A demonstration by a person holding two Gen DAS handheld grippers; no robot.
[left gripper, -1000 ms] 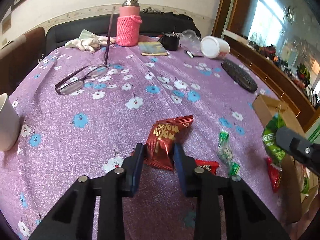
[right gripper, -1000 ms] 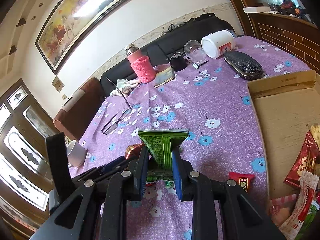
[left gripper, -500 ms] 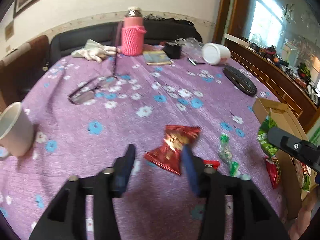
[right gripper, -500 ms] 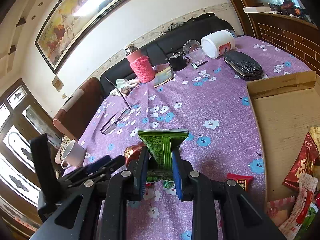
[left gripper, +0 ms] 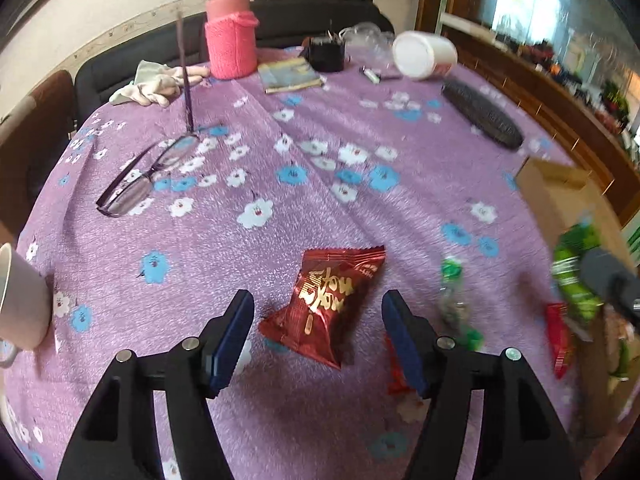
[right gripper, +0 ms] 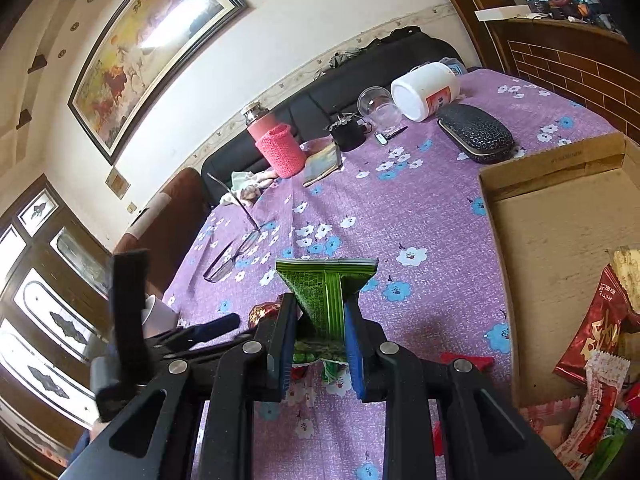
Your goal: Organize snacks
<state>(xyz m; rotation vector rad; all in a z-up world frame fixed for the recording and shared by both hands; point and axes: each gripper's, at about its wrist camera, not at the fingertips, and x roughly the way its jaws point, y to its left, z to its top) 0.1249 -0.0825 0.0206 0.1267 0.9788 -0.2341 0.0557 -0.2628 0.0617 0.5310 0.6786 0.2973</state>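
L gripper (left gripper: 318,332) jaws opening round crinkly red foil snack pkt (left gripper: 328,304), not pinching; centre it before you squeeze. R gripper (right gripper: 320,332) pinching green foil snack pkt (right gripper: 326,292).

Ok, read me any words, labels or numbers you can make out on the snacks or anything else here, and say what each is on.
Red foil snack packet: gold characters, not readable.
Green snack packet in the right gripper: fine print, too small.
White plastic jar: red label, blurred.
Cardboard box: faint printed line, illegible.
Nothing reads clearly.

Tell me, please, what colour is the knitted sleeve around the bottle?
The knitted sleeve is bright pink, clearest in the left wrist view.
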